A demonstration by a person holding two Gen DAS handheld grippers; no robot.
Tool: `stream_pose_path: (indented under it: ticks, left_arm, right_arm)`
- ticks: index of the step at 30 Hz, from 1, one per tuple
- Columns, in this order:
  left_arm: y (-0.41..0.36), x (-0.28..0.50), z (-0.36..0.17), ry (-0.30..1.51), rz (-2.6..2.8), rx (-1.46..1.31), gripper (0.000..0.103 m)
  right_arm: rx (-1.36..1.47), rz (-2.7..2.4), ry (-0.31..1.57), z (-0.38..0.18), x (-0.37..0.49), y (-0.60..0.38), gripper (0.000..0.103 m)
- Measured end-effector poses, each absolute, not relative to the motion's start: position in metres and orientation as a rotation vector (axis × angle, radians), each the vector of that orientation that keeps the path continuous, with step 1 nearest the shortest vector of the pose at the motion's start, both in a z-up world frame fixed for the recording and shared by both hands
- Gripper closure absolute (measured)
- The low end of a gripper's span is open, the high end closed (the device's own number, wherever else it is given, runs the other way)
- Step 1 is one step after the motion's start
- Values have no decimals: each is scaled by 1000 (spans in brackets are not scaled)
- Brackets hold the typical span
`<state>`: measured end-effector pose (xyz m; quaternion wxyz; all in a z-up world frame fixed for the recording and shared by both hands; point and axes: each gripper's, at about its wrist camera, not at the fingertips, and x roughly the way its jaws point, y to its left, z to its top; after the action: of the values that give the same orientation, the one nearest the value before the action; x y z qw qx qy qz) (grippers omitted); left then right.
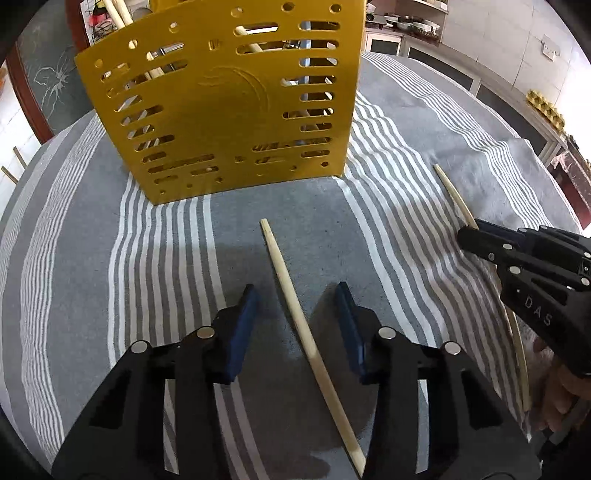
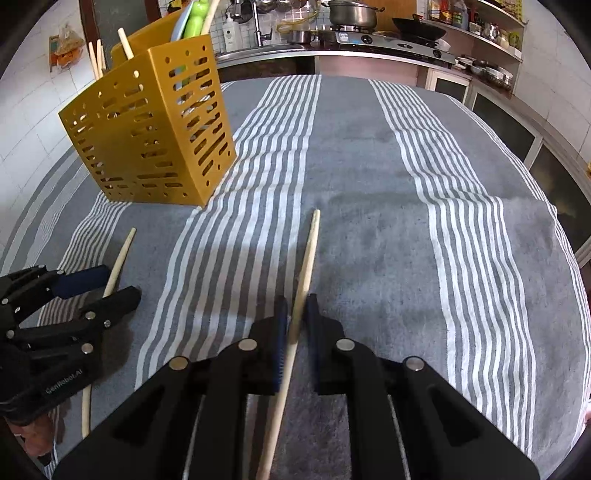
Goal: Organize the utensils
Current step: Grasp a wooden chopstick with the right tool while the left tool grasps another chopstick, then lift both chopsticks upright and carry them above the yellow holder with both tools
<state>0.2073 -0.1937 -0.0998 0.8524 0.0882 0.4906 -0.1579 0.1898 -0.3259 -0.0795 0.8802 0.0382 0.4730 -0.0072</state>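
A yellow slotted utensil holder (image 1: pixel 218 107) stands on the striped cloth, with several chopsticks and a green utensil in it; it also shows in the right wrist view (image 2: pixel 151 136) at far left. My left gripper (image 1: pixel 297 299) is open, its blue pads either side of a pale chopstick (image 1: pixel 306 332) lying on the cloth. My right gripper (image 2: pixel 297 310) is shut on a second chopstick (image 2: pixel 306 258), whose tip points away over the cloth. From the left wrist view the right gripper (image 1: pixel 467 236) is at the right, over that chopstick (image 1: pixel 454 195).
The grey and white striped cloth (image 2: pixel 369 166) covers the table. A kitchen counter with a stove and pot (image 2: pixel 352 13) runs behind it. The table edge drops off at the right (image 2: pixel 569 236). The left gripper shows at lower left in the right wrist view (image 2: pixel 107 284).
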Motion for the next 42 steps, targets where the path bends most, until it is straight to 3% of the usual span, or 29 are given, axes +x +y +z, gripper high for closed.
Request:
stream_pose_path:
  ticks: [3, 5, 7, 8, 13, 42]
  left_arm:
    - [-188, 211, -100, 1041, -346, 147, 61]
    - [-185, 212, -99, 1030, -349, 141, 68]
    - [-175, 211, -96, 1026, -348, 110, 92]
    - [-170, 211, -95, 1033, -362, 80, 98]
    - [-148, 205, -95, 1041, -408, 6, 99]
    - [-102, 161, -39, 865, -409, 15, 98]
  right_arm:
    - [94, -16, 992, -80, 192, -327, 91]
    - [91, -21, 991, -80, 193, -327, 91]
    - [105, -25, 991, -81, 193, -329, 91]
    - [125, -27, 991, -81, 192, -332, 92]
    - [136, -25, 987, -79, 188, -333, 97]
    - [229, 89, 727, -30, 135, -324, 97]
